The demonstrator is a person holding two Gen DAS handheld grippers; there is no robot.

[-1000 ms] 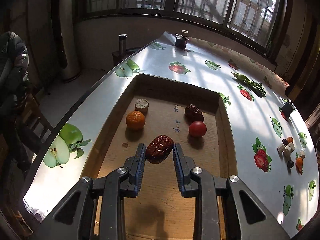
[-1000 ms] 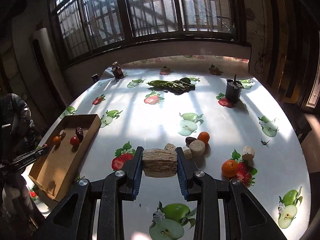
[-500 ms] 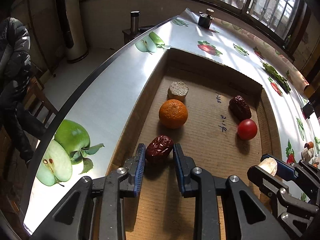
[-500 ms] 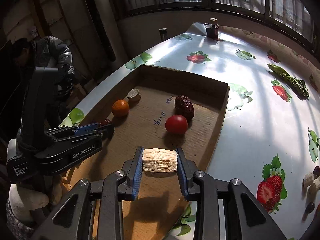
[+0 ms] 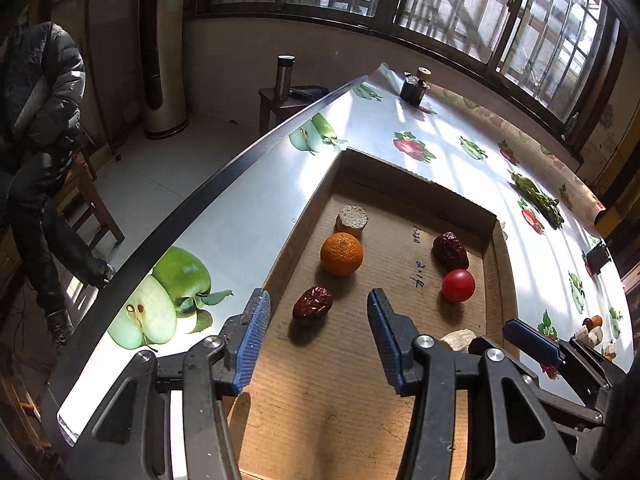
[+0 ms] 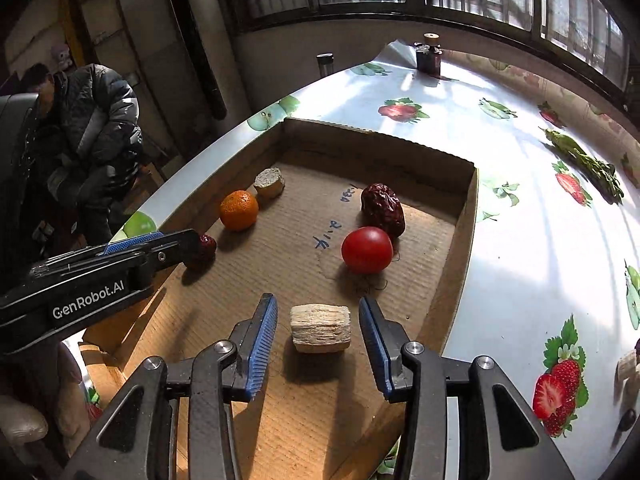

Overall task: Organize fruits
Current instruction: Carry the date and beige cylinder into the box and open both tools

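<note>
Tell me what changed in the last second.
Both grippers let go: the left gripper opened off the date, the right gripper carried the beige chunk into the box and released it. Orange, tomato and far date stayed put.

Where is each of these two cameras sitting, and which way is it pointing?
Left wrist: on the left gripper, looking along its open fingers into the box at a date and orange; the right gripper shows at lower right.
Right wrist: on the right gripper, looking along its open fingers at a beige chunk and tomato; the left gripper enters from the left.
Shared: box, orange, tomato, both dates.
</note>
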